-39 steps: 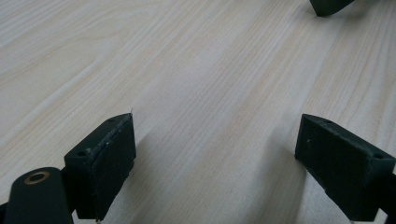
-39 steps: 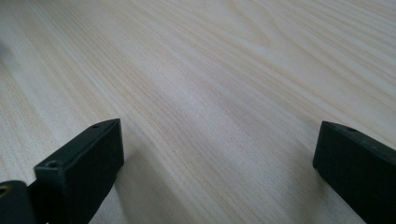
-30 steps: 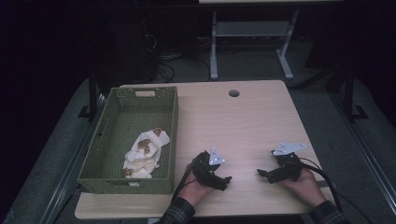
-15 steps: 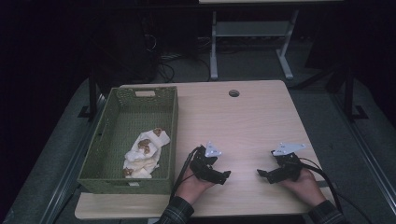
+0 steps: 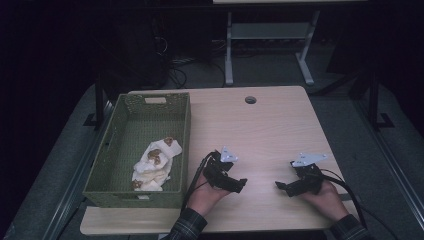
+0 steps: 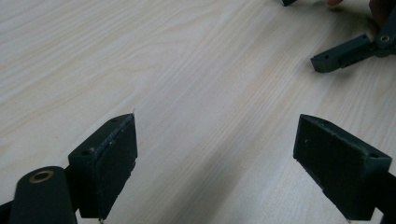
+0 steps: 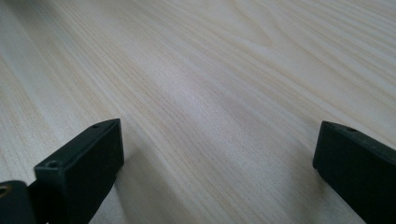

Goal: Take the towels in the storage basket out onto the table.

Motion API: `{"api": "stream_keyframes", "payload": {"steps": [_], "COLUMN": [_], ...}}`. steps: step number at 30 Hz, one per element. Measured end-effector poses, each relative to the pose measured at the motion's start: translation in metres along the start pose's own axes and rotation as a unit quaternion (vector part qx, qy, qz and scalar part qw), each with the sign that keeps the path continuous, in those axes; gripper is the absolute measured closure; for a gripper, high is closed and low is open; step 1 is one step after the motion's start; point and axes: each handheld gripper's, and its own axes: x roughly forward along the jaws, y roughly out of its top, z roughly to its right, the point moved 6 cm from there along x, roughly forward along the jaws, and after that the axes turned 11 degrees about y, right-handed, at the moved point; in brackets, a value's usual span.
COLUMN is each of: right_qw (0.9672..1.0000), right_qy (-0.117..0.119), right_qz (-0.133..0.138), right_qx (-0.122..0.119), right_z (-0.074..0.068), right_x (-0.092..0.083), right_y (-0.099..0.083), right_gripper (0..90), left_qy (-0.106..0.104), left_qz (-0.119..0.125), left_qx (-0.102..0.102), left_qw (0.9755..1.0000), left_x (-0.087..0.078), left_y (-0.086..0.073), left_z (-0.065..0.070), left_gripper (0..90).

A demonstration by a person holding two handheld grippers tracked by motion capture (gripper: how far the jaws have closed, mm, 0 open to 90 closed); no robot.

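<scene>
Cloth bundle lies in green basket; both tools, left and right, rest spread and empty on the bench, so work looks finished.

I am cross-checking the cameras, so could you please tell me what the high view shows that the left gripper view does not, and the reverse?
High view alone: the green basket at the table's left, holding crumpled white cloth with small brown pieces, plus both hands and the cable hole. Left gripper view alone: a close look between the left claw, its jaws wide apart over bare wood. Shared: the wooden table, and the right claw, which sits at the upper right of the left gripper view.
</scene>
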Motion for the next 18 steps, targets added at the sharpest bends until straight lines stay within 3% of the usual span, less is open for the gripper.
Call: {"api": "stream_keyframes", "payload": {"steps": [7, 18], "right_qw": [1.0000, 1.0000], "right_qy": [0.000, 0.000], "right_qz": [0.000, 0.000], "right_qx": [0.000, 0.000], "right_z": [0.000, 0.000], "right_x": [0.000, 0.000], "right_y": [0.000, 0.000], "right_gripper": [1.4, 1.4], "left_qy": [-0.002, -0.023], "left_qz": [0.001, 0.008], "left_qx": [0.001, 0.009], "left_qw": [1.0000, 0.9997], "left_x": [-0.005, -0.021], "left_y": [0.007, 0.023], "left_z": [-0.003, -0.007], "left_gripper": [13.0, 13.8]}}
